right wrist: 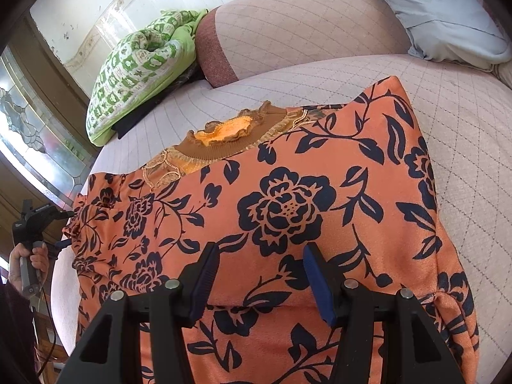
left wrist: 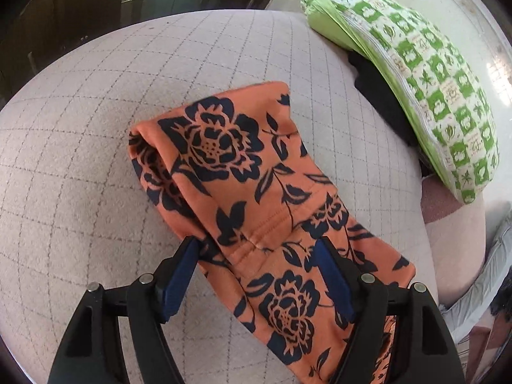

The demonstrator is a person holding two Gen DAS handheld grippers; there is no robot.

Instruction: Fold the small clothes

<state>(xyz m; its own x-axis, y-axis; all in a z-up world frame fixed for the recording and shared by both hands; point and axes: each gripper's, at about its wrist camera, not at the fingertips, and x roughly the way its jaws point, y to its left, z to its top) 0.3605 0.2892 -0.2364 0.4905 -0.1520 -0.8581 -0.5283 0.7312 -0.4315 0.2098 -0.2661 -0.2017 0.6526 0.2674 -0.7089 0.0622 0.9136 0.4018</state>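
garment: orange floral top (right wrist: 288,211), long axis running left-right
left gripper (left wrist: 259,249): jaws apart, straddling sleeve (left wrist: 224,166)
right gripper (right wrist: 260,256): jaws apart over body, nearer the hem

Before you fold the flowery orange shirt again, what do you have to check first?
1. Left gripper open above the sleeve: ok.
2. Right gripper open above the shirt: ok.
3. Shirt lying flat on the sofa: not ok, its edges are bunched.
4. Collar uncovered: ok.
5. Green pillow away from the shirt: ok.
6. Fingers touching the cloth: cannot tell.
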